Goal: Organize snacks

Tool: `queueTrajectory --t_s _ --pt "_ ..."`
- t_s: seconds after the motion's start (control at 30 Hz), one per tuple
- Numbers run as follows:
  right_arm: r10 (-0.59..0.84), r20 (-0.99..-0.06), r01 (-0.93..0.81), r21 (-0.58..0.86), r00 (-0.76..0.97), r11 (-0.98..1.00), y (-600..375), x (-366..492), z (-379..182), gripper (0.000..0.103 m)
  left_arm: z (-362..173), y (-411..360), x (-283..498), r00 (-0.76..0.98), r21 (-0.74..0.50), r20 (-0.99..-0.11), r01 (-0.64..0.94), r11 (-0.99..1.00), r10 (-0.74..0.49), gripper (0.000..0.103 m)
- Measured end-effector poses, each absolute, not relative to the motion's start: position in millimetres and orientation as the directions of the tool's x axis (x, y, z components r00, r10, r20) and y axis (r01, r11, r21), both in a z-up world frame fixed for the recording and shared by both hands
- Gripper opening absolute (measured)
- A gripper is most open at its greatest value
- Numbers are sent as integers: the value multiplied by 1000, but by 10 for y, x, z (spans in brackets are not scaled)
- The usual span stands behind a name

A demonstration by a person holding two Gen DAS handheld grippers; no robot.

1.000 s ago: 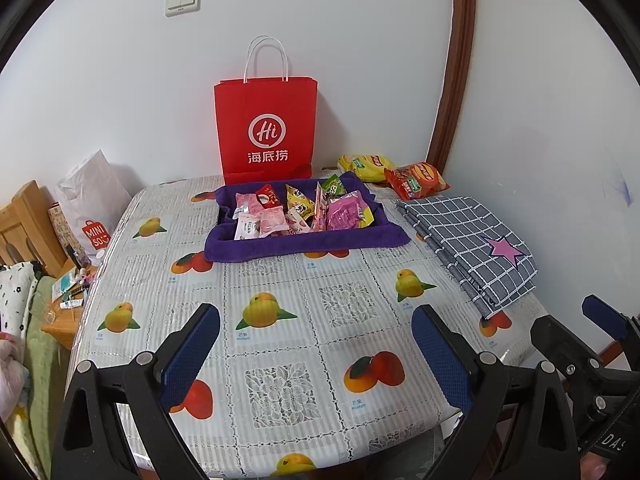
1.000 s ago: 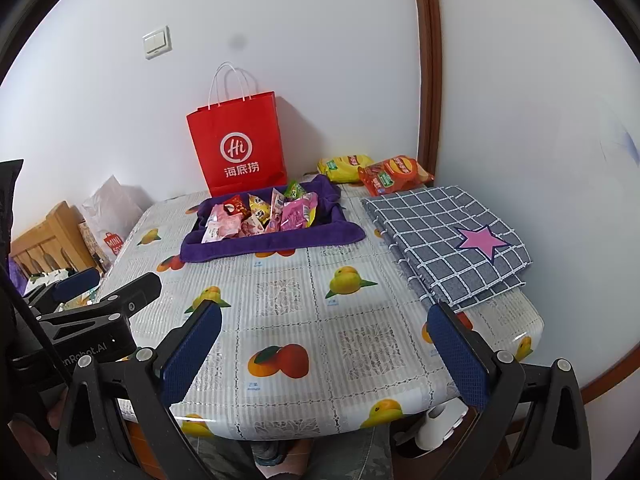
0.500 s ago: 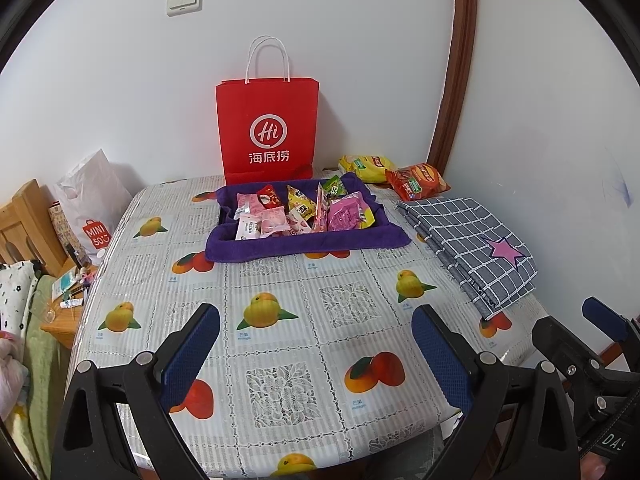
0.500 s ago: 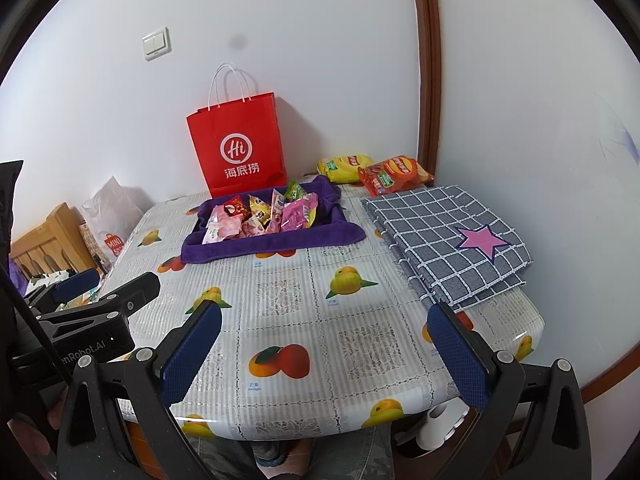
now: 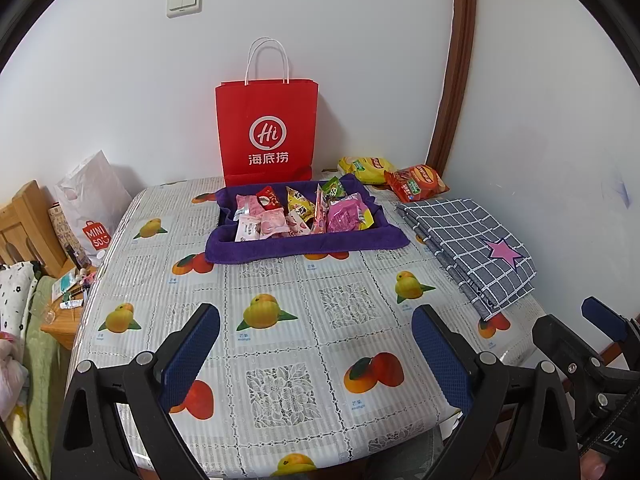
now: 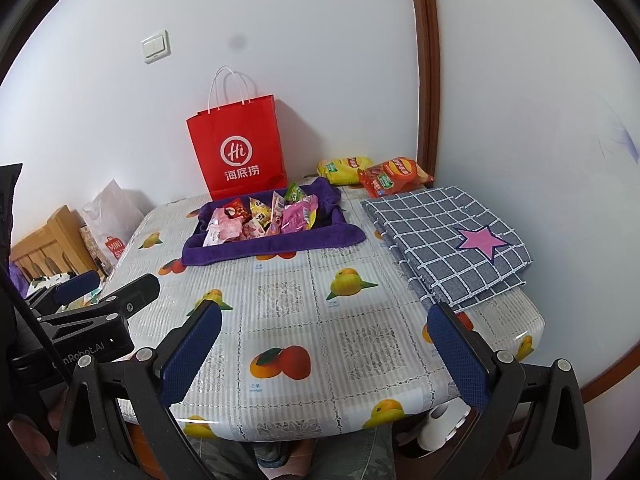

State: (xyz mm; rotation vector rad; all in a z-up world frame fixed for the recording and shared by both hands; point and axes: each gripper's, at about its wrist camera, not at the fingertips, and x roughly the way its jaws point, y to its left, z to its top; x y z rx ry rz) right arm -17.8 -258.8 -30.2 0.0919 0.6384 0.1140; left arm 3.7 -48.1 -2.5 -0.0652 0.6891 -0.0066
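Both grippers hang over the near edge of the tabletop (image 5: pixel 280 320), side by side. Left gripper (image 5: pixel 316 354): jaws wide apart, nothing between them. Right gripper (image 6: pixel 326 354): jaws likewise spread, empty. The snacks (image 5: pixel 300 212) lie well beyond both sets of jaws, at the far side of the tabletop, heaped in a shallow tray (image 5: pixel 304 246) draped in purple terry cloth with a soft, napped surface and rolled edges. The packets are small crinkled foil and plastic pouches, mostly pink, with some red, yellow and green. Two larger puffed crisp bags rest behind the tray's right corner near the wall: a yellow bag (image 5: pixel 366 168) and an orange-red bag (image 5: pixel 416 182), the two touching or nearly so. A red paper carrier bag (image 5: pixel 266 132) with white twisted-cord handles stands upright against the wall directly behind the tray. Right of the tray lies a folded grey fabric (image 5: pixel 472 248) with a white grid check and a pink star patch. The tabletop cover is glossy vinyl, printed with fruit and lace-like squares, ribbed in texture. From the right wrist view, the left gripper (image 6: pixel 80 296) shows at the left edge, black body with blue padded tips.
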Motion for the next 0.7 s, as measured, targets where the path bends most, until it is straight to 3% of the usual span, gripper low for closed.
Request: queueTrajectory --t_s 0.7 --pt "138 -575 -79 127 806 989 -2465 -177 -258 101 1 -426 74 773 -46 -634 -30 998 -6 97"
